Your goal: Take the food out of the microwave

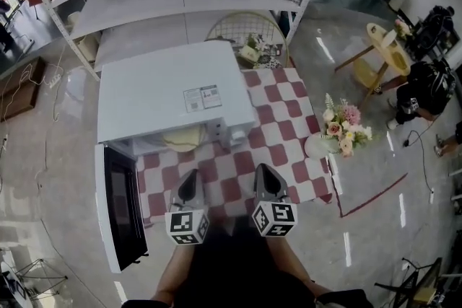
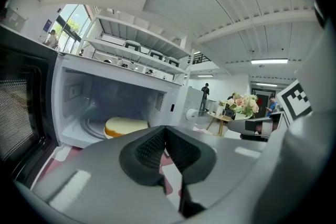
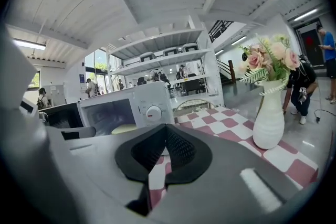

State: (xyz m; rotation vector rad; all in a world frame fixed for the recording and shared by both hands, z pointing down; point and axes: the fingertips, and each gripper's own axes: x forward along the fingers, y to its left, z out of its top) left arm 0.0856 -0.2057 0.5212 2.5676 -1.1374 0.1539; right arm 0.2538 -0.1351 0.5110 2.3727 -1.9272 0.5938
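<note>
Food (image 1: 182,138) sits inside the open microwave (image 1: 173,86), roughly 12 o'clock from the left claw (image 1: 191,180) — it and the right claw (image 1: 264,175) are both pinched closed, empty.

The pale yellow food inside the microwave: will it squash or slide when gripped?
The food looks like a soft, domed cake, so it probably dents under a firm pinch. It seems light and may slide on the smooth microwave floor if nudged.

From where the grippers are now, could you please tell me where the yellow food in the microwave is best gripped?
Likely across its rounded sides: the food is a low, flat-topped round near the open front of the microwave. Come in level through that front, jaws opened first; the door hangs aside on the left.
</note>
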